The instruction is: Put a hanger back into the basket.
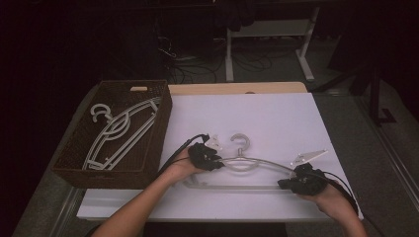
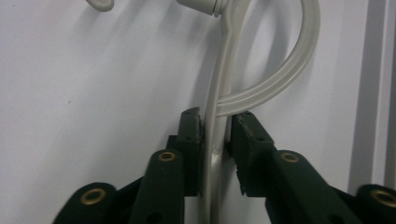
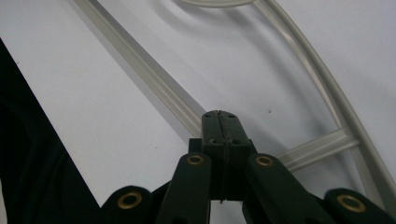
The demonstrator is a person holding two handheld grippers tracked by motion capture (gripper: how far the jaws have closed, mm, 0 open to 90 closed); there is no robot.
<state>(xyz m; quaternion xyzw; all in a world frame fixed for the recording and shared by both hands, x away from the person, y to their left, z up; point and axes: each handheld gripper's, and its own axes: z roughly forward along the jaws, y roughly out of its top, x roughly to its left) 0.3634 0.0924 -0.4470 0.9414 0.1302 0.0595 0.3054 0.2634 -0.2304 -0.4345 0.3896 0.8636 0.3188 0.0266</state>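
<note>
**Two hand-held grippers on one hanger**

The white desk (image 1: 276, 118) takes up most of the scene, and everything here I place relative to the pale plastic hanger (image 1: 247, 163) that lies flat on its near half, hook pointing away from the person.

Well to the left of that hanger, at the desk's left edge, stands a dark woven basket (image 1: 160, 123). Inside it lie more pale hangers (image 1: 116, 136), stacked loosely with their hooks toward the far end.

A person's forearms come in from the near side, one toward each end of the hanger on the desk.

The left hand-held gripper (image 1: 216, 160) sits at the hanger's left shoulder, just beside the neck below the hook. In the left gripper view its two black jaws stand either side of the hanger's curved arm (image 2: 217, 126), where the inner loop branches off. The left jaw looks to be against the plastic; a thin gap shows on the right side, so the jaws are spread around the arm rather than pinching it firmly.

The right hand-held gripper (image 1: 284, 183) rests at the hanger's right end. In the right gripper view its jaws are pressed together with nothing between them, tips (image 3: 220, 122) beside the hanger's straight bottom bar (image 3: 140, 70) and short of the small cross strut (image 3: 317, 148).
</note>
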